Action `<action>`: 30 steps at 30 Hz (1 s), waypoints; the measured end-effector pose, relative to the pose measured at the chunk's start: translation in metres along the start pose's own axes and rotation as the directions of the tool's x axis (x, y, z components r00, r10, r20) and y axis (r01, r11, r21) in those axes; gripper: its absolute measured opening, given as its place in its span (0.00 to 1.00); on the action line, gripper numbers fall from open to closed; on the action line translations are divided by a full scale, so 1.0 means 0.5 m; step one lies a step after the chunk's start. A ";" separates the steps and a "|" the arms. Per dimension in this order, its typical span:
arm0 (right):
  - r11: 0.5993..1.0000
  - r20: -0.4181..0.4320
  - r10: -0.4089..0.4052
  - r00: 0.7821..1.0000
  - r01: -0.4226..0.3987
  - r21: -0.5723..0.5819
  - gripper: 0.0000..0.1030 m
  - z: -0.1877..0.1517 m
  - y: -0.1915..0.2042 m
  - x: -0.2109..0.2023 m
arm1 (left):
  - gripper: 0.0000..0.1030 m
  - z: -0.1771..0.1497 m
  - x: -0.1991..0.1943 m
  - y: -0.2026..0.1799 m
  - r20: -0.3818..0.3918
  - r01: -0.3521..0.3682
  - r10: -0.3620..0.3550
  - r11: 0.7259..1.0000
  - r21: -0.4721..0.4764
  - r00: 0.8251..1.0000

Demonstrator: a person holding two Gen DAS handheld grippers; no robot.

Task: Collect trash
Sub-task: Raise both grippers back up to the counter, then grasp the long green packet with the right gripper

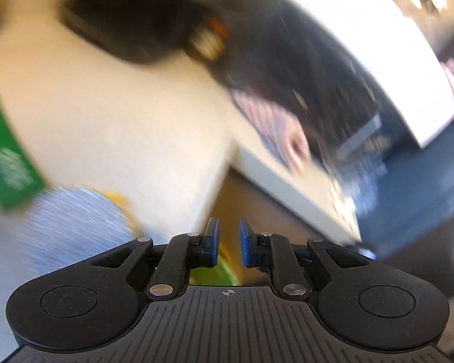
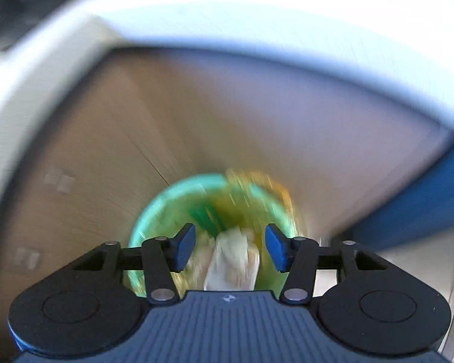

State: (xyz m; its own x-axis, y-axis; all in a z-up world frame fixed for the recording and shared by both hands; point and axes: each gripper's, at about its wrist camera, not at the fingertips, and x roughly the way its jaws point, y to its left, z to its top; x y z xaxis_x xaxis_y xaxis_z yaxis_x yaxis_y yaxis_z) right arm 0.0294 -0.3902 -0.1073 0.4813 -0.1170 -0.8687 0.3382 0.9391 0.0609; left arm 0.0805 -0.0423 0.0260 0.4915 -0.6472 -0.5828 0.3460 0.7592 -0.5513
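Right gripper [image 2: 230, 249] wide open, holds nothing. Crumpled paper wad [image 2: 234, 260] between its fingers, over green bin [image 2: 154, 208] at 6 o'clock: light, soft, squashy; pinch middle. Left gripper [image 1: 228, 242] narrow gap, nothing held.

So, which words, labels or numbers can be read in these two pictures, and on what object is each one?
None can be read.
Green package: pale print, too blurred.
Crumpled pale trash over the green bin: no lettering visible.
Gripper bodies: only a small crosshair mark, no text.

Green bin [image 2: 172, 199], blue claw pads [image 2: 187, 248], cream table [image 1: 106, 115]
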 end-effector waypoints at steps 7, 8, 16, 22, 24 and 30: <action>0.961 0.180 0.210 0.961 -0.170 -0.216 0.63 0.072 0.191 -0.132 | 0.16 0.003 -0.145 0.128 0.190 -0.250 0.292 0.944 -0.216 0.937; 0.943 0.180 0.258 0.949 -0.208 -0.259 0.64 0.076 0.220 -0.146 | 0.16 -0.006 -0.158 0.142 0.192 -0.265 0.313 0.934 -0.240 0.930; 0.773 0.083 0.472 0.878 -0.367 -0.518 0.65 0.083 0.427 -0.179 | 0.16 -0.073 -0.221 0.202 0.157 -0.339 0.421 0.860 -0.381 0.893; 0.677 0.016 0.526 0.850 -0.407 -0.614 0.65 0.070 0.530 -0.170 | 0.16 -0.106 -0.253 0.223 0.169 -0.353 0.459 0.830 -0.432 0.872; 0.656 0.004 0.531 0.847 -0.408 -0.635 0.65 0.067 0.547 -0.163 | 0.16 -0.115 -0.261 0.230 0.164 -0.358 0.472 0.815 -0.454 0.866; 0.606 -0.011 0.550 0.835 -0.409 -0.682 0.65 0.082 0.608 -0.162 | 0.16 -0.129 -0.279 0.232 0.179 -0.356 0.488 0.801 -0.482 0.854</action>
State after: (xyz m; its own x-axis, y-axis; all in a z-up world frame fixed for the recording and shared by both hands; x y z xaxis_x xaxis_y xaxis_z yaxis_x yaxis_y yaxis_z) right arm 0.1263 -0.1084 0.0015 0.5791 0.4227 -0.6971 -0.5433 0.8377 0.0566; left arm 0.0008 0.1315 0.0047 0.7320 -0.1702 -0.6597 -0.2833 0.8046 -0.5220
